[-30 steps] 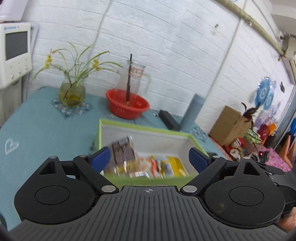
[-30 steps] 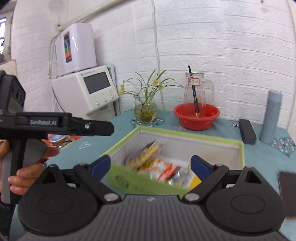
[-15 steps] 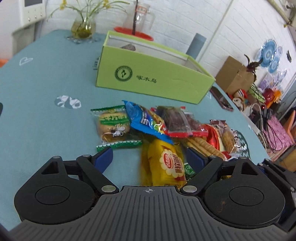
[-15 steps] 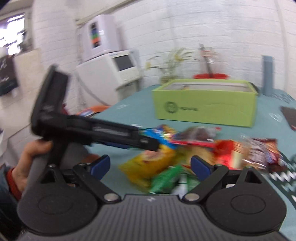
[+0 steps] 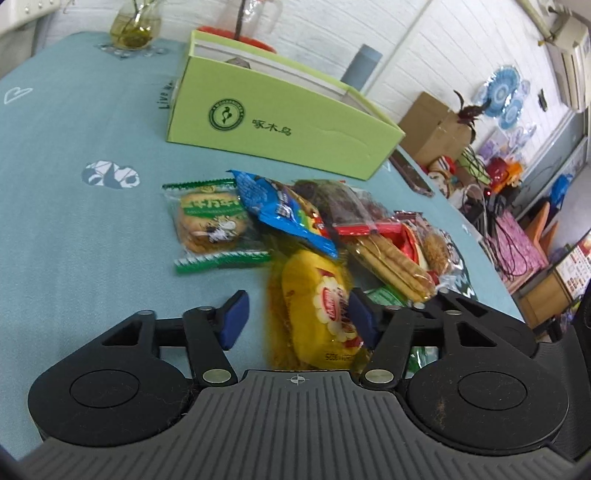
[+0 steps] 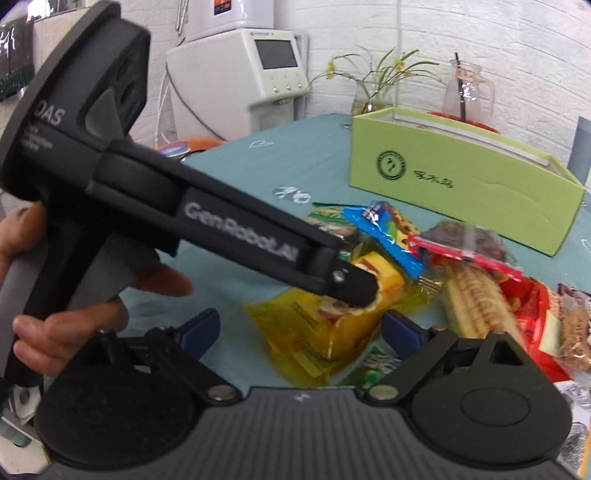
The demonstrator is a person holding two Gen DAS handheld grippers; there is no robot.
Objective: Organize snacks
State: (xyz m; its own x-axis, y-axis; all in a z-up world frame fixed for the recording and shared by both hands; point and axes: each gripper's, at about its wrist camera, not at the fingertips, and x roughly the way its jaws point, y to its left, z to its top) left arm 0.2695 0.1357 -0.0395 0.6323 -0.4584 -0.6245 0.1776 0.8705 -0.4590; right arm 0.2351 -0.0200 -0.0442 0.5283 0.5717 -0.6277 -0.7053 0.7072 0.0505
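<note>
A pile of snack packets lies on the teal tablecloth in front of an open green box (image 5: pixel 280 122) (image 6: pixel 461 177). At the pile's near edge is a yellow packet (image 5: pixel 317 310) (image 6: pixel 332 317). My left gripper (image 5: pixel 298 320) straddles it with its jaws closing: the right pad touches the wrapper, the left pad stands a little apart. A green cookie packet (image 5: pixel 210 221), a blue packet (image 5: pixel 280 210) and a pack of biscuit sticks (image 5: pixel 391 258) lie just beyond. My right gripper (image 6: pixel 301 332) hovers open over the same yellow packet, and there the left gripper's fingertip (image 6: pixel 354 284) rests on the wrapper.
A hand (image 6: pixel 55 317) holds the left gripper's handle at the table's left side. Behind the box stand a flower vase (image 5: pixel 135 22), a red bowl with a glass jug (image 6: pixel 467 92) and a grey cylinder (image 5: pixel 360 70). A white appliance (image 6: pixel 251 70) stands beyond the table's left end.
Both grippers came down from above the open box to the snack pile in front of it. The left jaws have narrowed around the yellow packet; the right jaws kept their width.
</note>
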